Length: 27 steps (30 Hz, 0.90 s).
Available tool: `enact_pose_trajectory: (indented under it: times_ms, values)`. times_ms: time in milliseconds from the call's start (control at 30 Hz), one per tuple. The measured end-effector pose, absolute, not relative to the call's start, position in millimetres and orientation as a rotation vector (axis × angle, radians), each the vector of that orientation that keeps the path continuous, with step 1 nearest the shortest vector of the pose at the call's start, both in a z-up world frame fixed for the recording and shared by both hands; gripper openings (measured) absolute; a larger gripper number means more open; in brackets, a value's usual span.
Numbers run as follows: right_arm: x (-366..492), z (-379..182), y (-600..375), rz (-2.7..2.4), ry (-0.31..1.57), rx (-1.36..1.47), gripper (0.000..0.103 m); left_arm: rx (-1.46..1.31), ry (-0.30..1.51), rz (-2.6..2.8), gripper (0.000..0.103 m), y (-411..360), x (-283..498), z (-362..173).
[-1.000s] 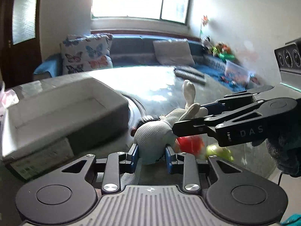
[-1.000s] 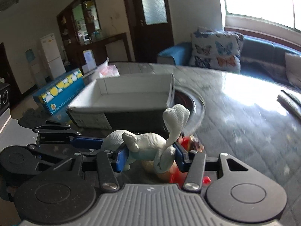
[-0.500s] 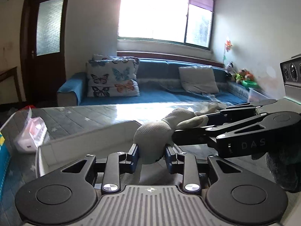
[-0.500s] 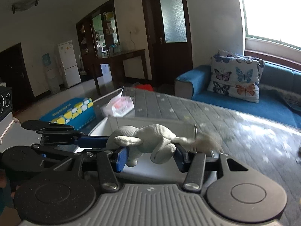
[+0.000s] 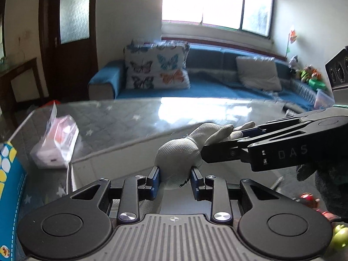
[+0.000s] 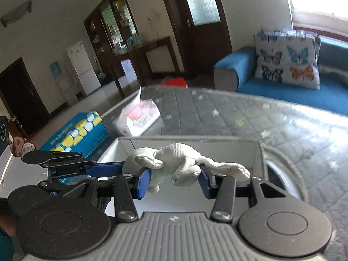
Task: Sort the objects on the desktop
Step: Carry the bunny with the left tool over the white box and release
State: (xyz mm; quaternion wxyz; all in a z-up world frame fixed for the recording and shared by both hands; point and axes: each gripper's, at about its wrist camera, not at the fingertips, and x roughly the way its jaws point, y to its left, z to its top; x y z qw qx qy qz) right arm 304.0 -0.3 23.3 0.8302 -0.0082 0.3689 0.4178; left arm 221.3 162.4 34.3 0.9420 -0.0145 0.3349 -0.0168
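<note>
A white knitted plush toy (image 5: 177,155) hangs between both grippers above an open white box (image 5: 113,163). My left gripper (image 5: 175,180) is shut on the toy's round head. My right gripper (image 6: 174,180) is shut on the toy's body (image 6: 180,161), with a limb trailing to the right. The right gripper also shows in the left wrist view (image 5: 271,145), coming in from the right. The left gripper shows in the right wrist view (image 6: 87,167), at the left. The box (image 6: 250,150) lies right under the toy.
A plastic-wrapped packet (image 5: 58,139) lies on the glass table (image 5: 195,113) left of the box; it also shows in the right wrist view (image 6: 139,117). A blue and yellow carton (image 6: 74,134) stands at the left. Small red and green toys (image 5: 326,217) lie at the lower right.
Both grippers have lifted the plush toy off the table and carried it left, from beside the red and green toys to above the white box.
</note>
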Motion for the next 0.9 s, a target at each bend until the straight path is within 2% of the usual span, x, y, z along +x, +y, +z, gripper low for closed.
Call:
enact_pose_trajectory:
  times_ms: [367, 667, 900]
  values:
    - [333.5, -27.0, 26.4, 0.826, 0.943, -0.014, 0.047, -0.031, 0.820, 0.054, 0.036, 181.1, 247.0, -1.2]
    - [329.2, -29.4, 27.7, 0.820, 0.959, -0.029, 0.048, -0.047, 0.835, 0.078, 0.036, 189.6, 247.5, -0.4]
    - [317.9, -17.2, 24.7, 0.832, 0.935, -0.042, 0.052, -0.025, 0.816, 0.108, 0.036, 186.4, 237.3, 8.8]
